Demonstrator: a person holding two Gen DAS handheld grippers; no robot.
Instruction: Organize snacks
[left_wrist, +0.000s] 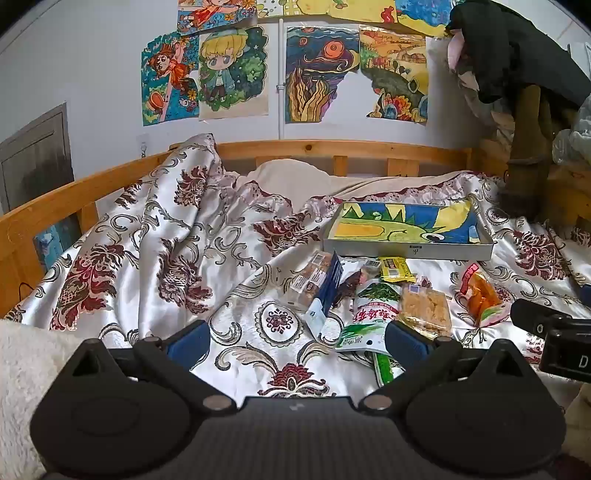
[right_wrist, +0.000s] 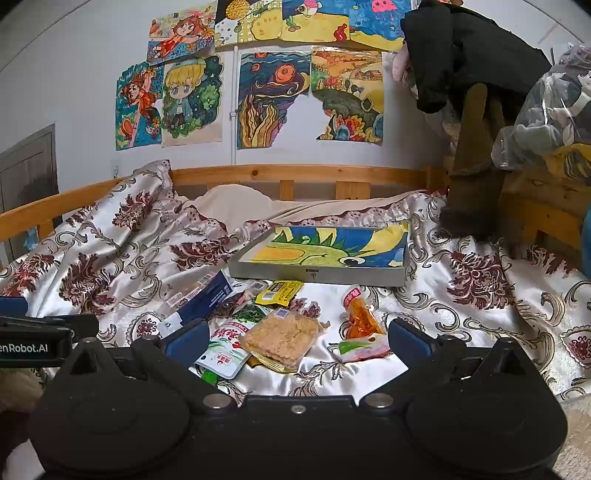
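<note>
On the bed, a wide stretch of floral bedspread (left_wrist: 166, 266) is left bare at the left, bounded by the wooden rail (left_wrist: 48, 206). The left gripper (left_wrist: 295, 341) is held open, nothing between its fingers. Several snack packets are heaped mid-bed: a blue box (right_wrist: 207, 295), a green-white pouch (right_wrist: 225, 343), a crisp bar (right_wrist: 280, 338), a yellow sachet (right_wrist: 279, 291) and an orange packet (right_wrist: 360, 319). Behind them a shallow tray (right_wrist: 317, 275) is lined with one drawing only. The right gripper (right_wrist: 295, 341) is spread open over the heap.
</note>
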